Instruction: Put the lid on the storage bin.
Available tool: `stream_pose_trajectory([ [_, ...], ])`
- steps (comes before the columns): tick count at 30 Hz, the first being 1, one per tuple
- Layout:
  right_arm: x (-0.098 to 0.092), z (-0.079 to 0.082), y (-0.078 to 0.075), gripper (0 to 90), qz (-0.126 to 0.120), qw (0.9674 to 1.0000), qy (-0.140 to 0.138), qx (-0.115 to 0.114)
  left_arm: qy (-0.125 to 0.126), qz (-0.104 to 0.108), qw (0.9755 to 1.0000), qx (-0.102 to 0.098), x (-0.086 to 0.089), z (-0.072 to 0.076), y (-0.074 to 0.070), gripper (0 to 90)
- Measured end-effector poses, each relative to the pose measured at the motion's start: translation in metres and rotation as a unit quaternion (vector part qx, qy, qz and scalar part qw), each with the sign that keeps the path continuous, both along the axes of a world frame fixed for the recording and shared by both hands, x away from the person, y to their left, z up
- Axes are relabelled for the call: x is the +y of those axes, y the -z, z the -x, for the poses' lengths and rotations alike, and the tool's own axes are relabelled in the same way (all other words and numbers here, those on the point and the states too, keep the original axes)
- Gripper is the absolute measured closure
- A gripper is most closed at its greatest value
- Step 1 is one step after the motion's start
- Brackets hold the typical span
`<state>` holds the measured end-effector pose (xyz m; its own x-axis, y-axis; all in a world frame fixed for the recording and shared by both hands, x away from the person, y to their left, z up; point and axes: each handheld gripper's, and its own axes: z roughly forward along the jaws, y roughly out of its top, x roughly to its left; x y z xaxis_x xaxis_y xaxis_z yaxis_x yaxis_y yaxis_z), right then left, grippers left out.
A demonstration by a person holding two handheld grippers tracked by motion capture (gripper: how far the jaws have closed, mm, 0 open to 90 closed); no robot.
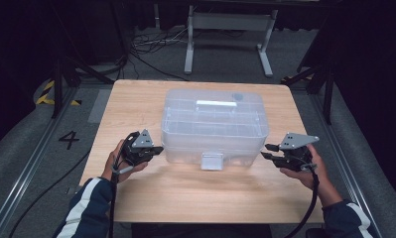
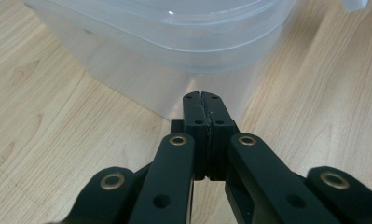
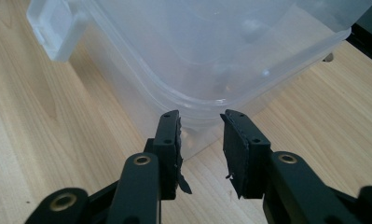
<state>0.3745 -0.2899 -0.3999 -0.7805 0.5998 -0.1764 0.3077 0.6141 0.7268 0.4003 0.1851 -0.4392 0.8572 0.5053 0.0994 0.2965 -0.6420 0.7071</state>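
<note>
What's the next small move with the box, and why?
Probably open the left gripper: its jaws are shut with nothing between them, beside the lidded clear box. The right gripper is open at the opposite corner, so both could then take the box. The front latch looks closed.

left gripper [image 1: 158, 148]: black, grey three-cornered top plate, brass rivets, black cable | right gripper [image 1: 266, 151]: same build, worn pad edges | sleeves [image 1: 86, 206]: dark navy, white stripe
</note>
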Motion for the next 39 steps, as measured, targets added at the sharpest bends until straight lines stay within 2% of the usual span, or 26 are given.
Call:
stream_pose_trajectory([
  [2,0.0,0.0,0.0,67.1,0.003,1.0,-0.002,0.001,0.001,0.002,1.0,0.001,0.0,0.001,-0.001,88.6],
  [9,-0.006,0.005,-0.004,64.8,0.017,0.9998,-0.007,-0.004,-0.003,-0.018,0.9998,-0.006,0.005,0.013,-0.004,85.4],
  [12,-0.011,0.011,-0.002,63.5,0.035,0.9993,-0.008,-0.005,-0.008,-0.028,0.9996,-0.008,0.01,0.019,-0.004,83.7],
  [18,-0.025,0.021,0.0,61.0,0.044,0.999,-0.008,-0.003,-0.01,-0.045,0.9989,-0.009,0.021,0.033,-0.002,77.2],
  [24,-0.034,0.028,0.008,55.0,0.07,0.9975,-0.007,0.007,-0.008,-0.047,0.9989,-0.004,0.035,0.046,0.003,69.7],
  [26,-0.037,0.031,0.014,52.1,0.078,0.9969,-0.005,0.008,-0.016,-0.059,0.9981,-0.004,0.041,0.05,0.006,65.9],
  [29,-0.041,0.033,0.02,48.9,0.094,0.9955,-0.008,0.011,-0.025,-0.067,0.9974,-0.008,0.047,0.056,0.011,60.2],
  [31,-0.044,0.035,0.025,46.8,0.106,0.9943,-0.008,0.01,-0.036,-0.078,0.9962,-0.01,0.051,0.06,0.014,53.2],
  [34,-0.049,0.037,0.03,44.2,0.099,0.995,-0.001,0.01,-0.045,-0.079,0.9958,-0.009,0.057,0.063,0.018,47.2],
  [37,-0.055,0.038,0.036,41.9,0.094,0.9955,0.004,0.012,-0.063,-0.09,0.9939,-0.009,0.064,0.067,0.023,41.5],
  [39,-0.057,0.038,0.039,40.8,0.095,0.9954,0.006,0.011,-0.07,-0.084,0.994,-0.007,0.067,0.068,0.025,39.0],
])
